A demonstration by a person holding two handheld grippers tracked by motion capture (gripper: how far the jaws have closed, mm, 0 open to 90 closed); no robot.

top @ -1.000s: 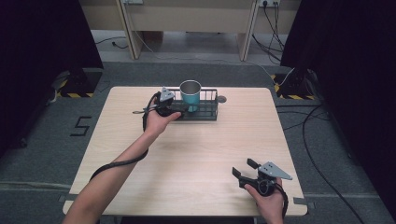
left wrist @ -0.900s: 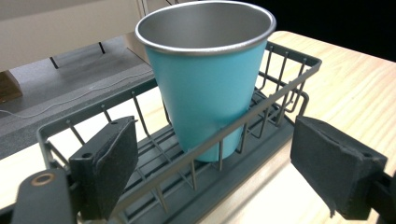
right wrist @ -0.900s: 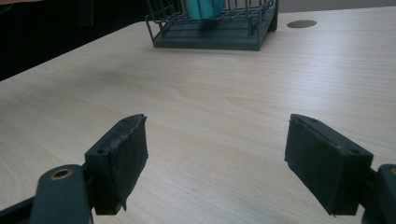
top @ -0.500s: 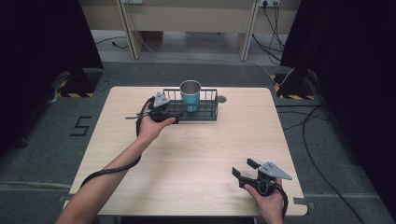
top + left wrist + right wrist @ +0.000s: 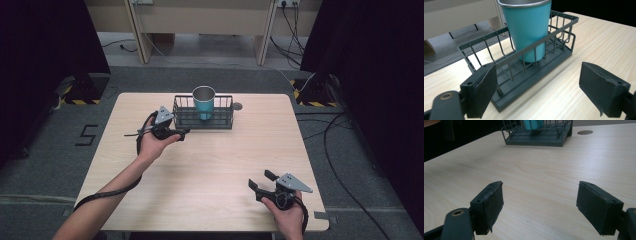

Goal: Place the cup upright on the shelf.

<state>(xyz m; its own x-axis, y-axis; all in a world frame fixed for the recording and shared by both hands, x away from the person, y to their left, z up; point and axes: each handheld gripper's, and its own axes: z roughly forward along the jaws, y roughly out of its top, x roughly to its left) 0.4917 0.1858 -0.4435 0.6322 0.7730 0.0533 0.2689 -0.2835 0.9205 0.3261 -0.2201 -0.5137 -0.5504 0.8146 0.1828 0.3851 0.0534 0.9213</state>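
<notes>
Nearby, cup (image 5: 203,99) fills rack (image 5: 221,121) middle.

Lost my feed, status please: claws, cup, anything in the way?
Left claw open beside rack. Right claw open, near table edge. Teal cup upright in rack. Nothing in the way.

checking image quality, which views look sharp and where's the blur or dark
High view: table evenly lit, surroundings dark. Left gripper view: teal cup and wire basket sharp, near pads slightly soft. Right gripper view: basket far off, a bit soft.
</notes>
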